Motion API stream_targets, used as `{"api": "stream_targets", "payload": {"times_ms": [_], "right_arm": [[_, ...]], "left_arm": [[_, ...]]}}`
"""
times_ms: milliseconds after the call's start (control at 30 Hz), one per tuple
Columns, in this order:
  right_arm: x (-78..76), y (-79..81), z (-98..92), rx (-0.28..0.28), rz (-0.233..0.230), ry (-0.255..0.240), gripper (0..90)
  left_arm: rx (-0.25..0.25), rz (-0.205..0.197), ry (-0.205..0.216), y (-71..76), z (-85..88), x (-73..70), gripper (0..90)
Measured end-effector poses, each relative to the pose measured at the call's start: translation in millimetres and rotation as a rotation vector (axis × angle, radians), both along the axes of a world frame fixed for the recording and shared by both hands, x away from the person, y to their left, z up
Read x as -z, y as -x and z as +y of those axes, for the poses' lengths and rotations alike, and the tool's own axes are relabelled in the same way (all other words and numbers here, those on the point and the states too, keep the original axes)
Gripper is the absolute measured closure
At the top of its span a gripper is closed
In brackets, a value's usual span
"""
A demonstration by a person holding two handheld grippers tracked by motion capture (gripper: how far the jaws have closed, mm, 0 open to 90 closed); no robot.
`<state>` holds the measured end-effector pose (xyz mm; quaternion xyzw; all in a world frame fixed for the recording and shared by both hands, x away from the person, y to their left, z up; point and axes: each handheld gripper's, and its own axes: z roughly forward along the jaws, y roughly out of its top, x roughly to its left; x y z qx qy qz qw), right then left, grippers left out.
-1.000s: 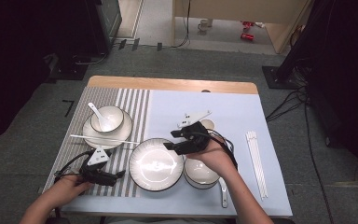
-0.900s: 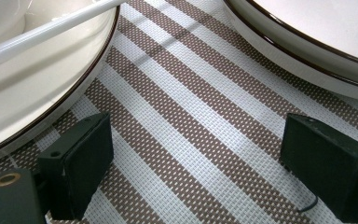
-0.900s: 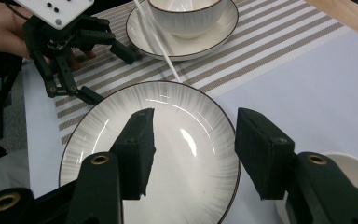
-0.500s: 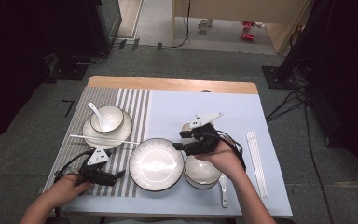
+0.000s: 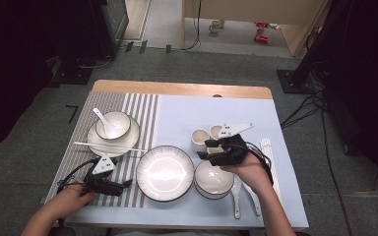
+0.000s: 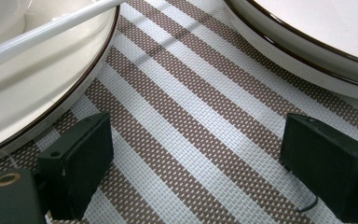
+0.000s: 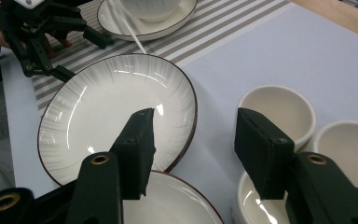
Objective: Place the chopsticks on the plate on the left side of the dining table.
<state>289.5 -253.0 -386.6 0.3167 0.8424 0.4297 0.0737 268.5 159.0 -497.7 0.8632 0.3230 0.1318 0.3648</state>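
Table-setting job, mid-step. Landmark = big plate (image 5: 165, 172), centre front of table.

R gripper (image 5: 211, 150) hovers just right of the plate, above the gap between the small bowl (image 5: 213, 178) and two cups (image 5: 198, 139). Jaws abt half open, nothing between the pads; in the right gripper view they frame the plate rim and the nearer cup (image 7: 277, 109). Looks like an approach to a cup, or maybe the bowl; can't tell which yet.

L gripper (image 5: 123, 185) rests on the striped mat (image 5: 142, 110) just left of the plate, jaws wide, empty; mat weave between them in the left gripper view.

Next, my guess: commit to one cup, drop the jaws over its rim, one pad inside, one outside, w/o knocking its neighbour, since the cups sit close together.

Also: bowl-on-saucer w/ spoon and a chopstick far left of plate; spoons and chopsticks to the right.

No brands, labels or legible writing anywhere.
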Motion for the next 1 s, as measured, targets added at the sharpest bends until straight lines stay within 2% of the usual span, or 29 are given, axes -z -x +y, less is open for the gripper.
{"api": "stream_targets", "payload": {"times_ms": [200,333,433,767,1000], "right_arm": [[2.3,3.6,-12.9,0.027,-0.014,-0.004,47.4],[3.3,6.7,-19.8,0.048,-0.033,0.031,46.3],[4.1,8.5,-27.4,0.075,-0.036,0.022,46.3],[5.8,12.2,-59.6,0.190,-0.064,0.001,46.5],[16.9,11.6,-83.0,0.301,-0.064,-0.003,47.9]], "left_arm": [[0.001,-0.002,-0.002,-0.1,0.1,-0.1,9.5],[0.000,0.000,0.000,0.1,-0.1,0.0,9.5],[0.000,0.001,0.000,0.1,-0.1,0.0,9.5],[0.001,0.001,-0.001,0.0,0.1,-0.1,9.5],[0.001,0.001,-0.002,0.0,0.2,-0.1,9.5]]}}
